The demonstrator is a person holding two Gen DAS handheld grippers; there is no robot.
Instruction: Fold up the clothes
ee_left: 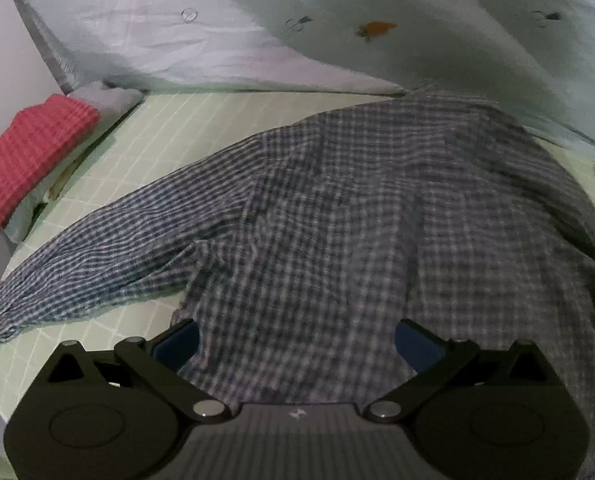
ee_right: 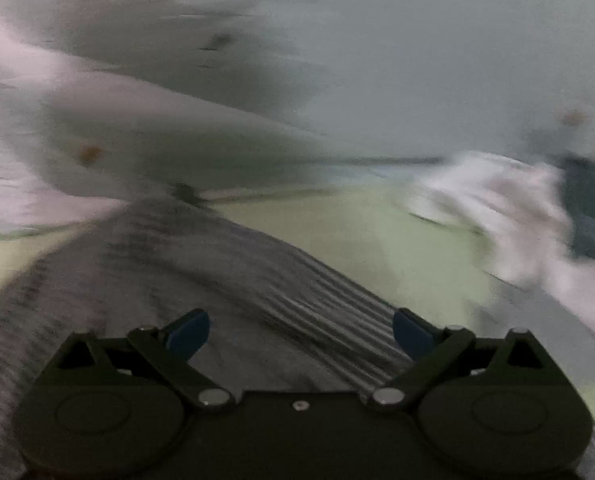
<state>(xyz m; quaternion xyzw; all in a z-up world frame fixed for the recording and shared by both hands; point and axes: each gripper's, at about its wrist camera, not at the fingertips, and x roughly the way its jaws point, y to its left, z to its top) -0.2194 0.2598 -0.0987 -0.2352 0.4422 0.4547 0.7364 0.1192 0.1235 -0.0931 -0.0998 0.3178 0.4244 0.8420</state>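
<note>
1. Left wrist view, far left: a folded red waffle-knit cloth (ee_left: 33, 156) lies on paler folded pieces at the left edge of the green gridded mat (ee_left: 169, 136). Bare mat shows between this stack and the shirt.
2. Checked shirt (ee_left: 357, 216) is spread on the mat, filling centre and right. One sleeve (ee_left: 89, 268) runs out to the lower left, its long axis slanting, cuff close to the mat's near-left edge.
3. Behind the mat: a pale carrot-print sheet (ee_left: 225, 40) is draped along the far edge, and the shirt's far end touches it.
4. Left tongs (ee_left: 297, 344) tilt steeply down over the shirt's near part, jaws wide apart and gripping nothing, with fabric below the gap.
5. Right wrist view, heavily blurred: right tongs (ee_right: 301, 338) are spread wide and empty over the shirt's edge. Open mat lies to their right, then a white crumpled cloth (ee_right: 497, 216) at far right.
</note>
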